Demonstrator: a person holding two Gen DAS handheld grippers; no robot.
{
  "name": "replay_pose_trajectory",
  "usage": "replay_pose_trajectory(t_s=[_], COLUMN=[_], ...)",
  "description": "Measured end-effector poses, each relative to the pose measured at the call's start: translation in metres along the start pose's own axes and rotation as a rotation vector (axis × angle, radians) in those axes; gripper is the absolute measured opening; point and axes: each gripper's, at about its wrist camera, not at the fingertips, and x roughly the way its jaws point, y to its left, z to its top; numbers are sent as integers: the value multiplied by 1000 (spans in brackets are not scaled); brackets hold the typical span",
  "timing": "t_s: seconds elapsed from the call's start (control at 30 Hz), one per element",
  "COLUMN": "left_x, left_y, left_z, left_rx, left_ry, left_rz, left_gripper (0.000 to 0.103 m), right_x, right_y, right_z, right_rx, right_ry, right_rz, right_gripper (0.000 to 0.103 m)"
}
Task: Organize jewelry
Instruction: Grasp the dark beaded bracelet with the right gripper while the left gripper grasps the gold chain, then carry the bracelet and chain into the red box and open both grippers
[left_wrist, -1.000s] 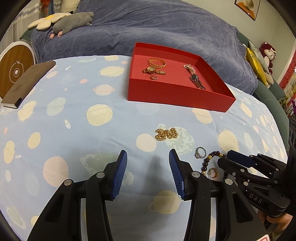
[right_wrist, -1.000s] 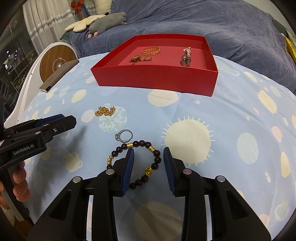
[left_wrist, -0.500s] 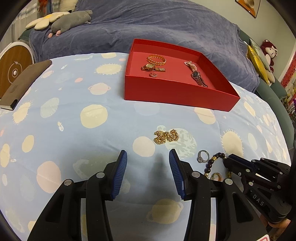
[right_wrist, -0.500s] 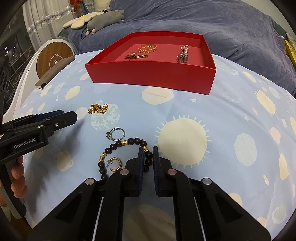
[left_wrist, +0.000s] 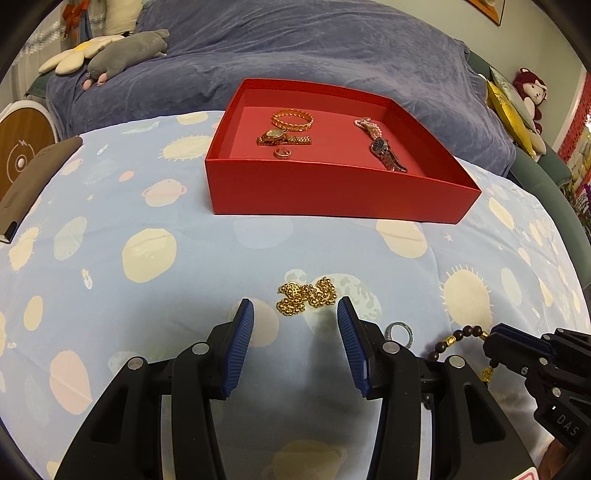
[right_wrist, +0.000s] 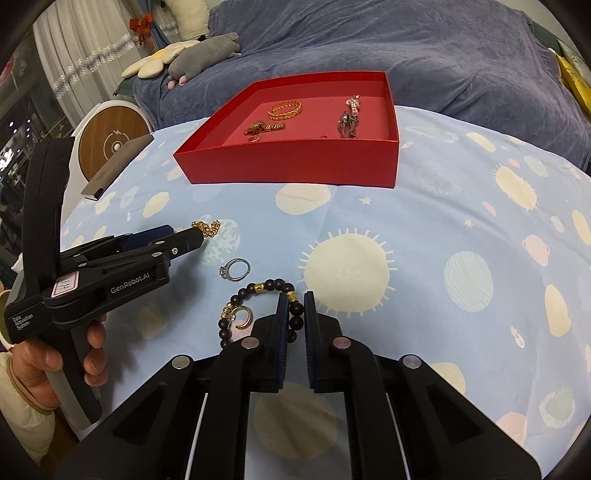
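A: In our right wrist view the right gripper (right_wrist: 294, 308) sits at lower centre, its jaws drawn narrow onto the dark bead bracelet (right_wrist: 258, 302), pinching the beads between the blue pads. The left wrist view shows only a short arc of that bracelet (left_wrist: 463, 334) at the lower right.

B: And only our right view shows the hand (right_wrist: 55, 354) wrapped round the left tool's grip at lower left, the tool lying level and pointing right.

A: The left gripper (left_wrist: 295, 314) stands with jaws wide, holding nothing; the gold chain (left_wrist: 306, 295) lies bunched on the patterned cloth (left_wrist: 147, 221) just beyond its tips, centre frame.

B: Counting loose pieces on the cloth, we see four: one chain, one silver ring (right_wrist: 235, 268), one bead bracelet, and one gold hoop (right_wrist: 242, 316) lying inside the bracelet's loop.

A: In the red box (left_wrist: 332, 199) at upper centre we count four more: one gold bangle (left_wrist: 292, 120), one gold watch (left_wrist: 282, 138), one small ring (left_wrist: 282, 153), and one watch with a pink band (left_wrist: 380, 146).
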Motion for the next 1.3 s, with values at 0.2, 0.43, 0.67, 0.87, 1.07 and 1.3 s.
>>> replay_pose_trajectory(t_s=[0.2,0.43,0.67,0.87,1.07,1.3], left_x=[6,9,3,-12,-34,-66], left_y=[-11,-13,-10,-8,-8,-2], left_z=[1,1,2,6,12,17], left_rx=[45,63,39,20,8,-10], left_ry=[-27,-39,-37,-57,-83,-123], left_rz=[26,42,6,-36,-69,-107], left_gripper=[21,4,2,2,2,2], right_x=[1,0,-4,-14,-25,-41], right_y=[-3,-9,-9,-11,-12,-14], right_z=[-1,1,3,8,14,22], right_rx=[8,25,31,35,39,41], right_ry=[7,7,-4,-33,-66,-108], right_rz=[5,8,14,18,18,20], right_gripper=[7,7,7,7,7,7])
